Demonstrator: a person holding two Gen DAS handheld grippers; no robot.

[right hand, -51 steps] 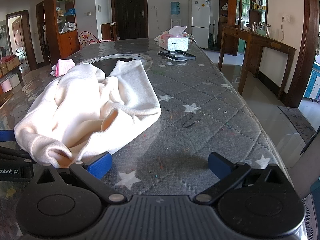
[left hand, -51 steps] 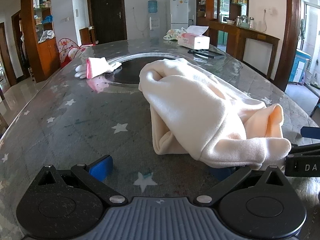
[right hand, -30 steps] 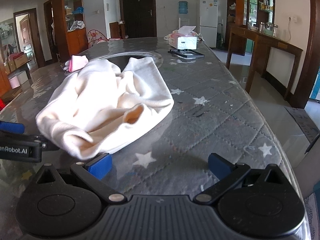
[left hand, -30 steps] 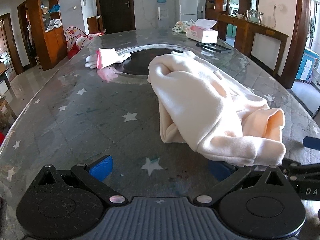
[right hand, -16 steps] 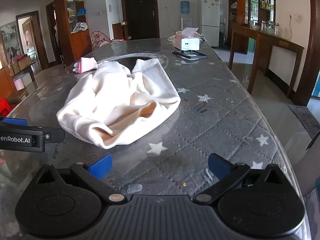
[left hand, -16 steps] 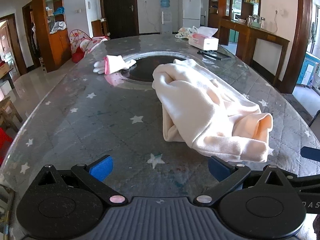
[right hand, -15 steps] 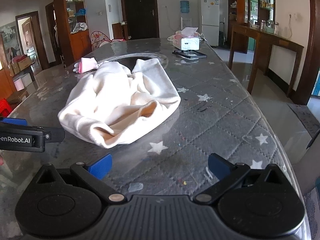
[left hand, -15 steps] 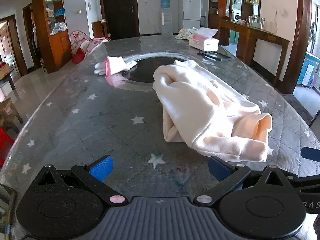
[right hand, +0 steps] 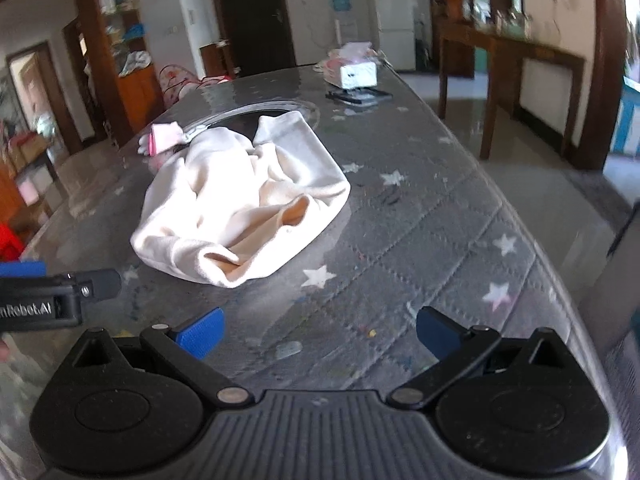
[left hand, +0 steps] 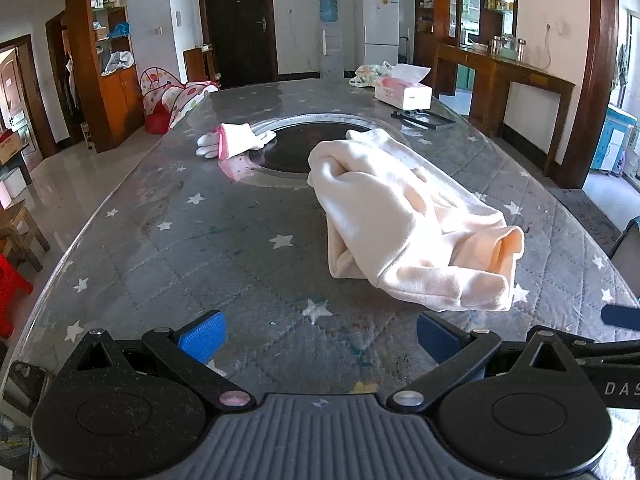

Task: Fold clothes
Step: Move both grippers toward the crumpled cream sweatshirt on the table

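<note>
**Both grippers open and empty; garment bunched on the table ahead**

Left gripper: jaws spread wide, nothing between the blue pads. It sits low at the bottom centre of the left wrist view, above the table, a grey quilted surface with white stars under a glossy cover.

Right gripper: jaws likewise spread wide, nothing held. It occupies the bottom centre of the right wrist view. This view is somewhat blurred.

Cream garment: lies loosely bunched on the table, clear of both grippers. In the left wrist view it runs from the centre of the frame toward the right, its near end just above the right-hand pad. In the right wrist view it appears left of centre, with an open cuff or hem facing the camera. Its far end overlaps the dark round inset in the tabletop.

Other items:
- Pink-and-white cloth, upper left of centre, at the inset's rim.
- Tissue box, upper right of centre, at the table's far end.
- Flat black object, just in front of the tissue box.
</note>
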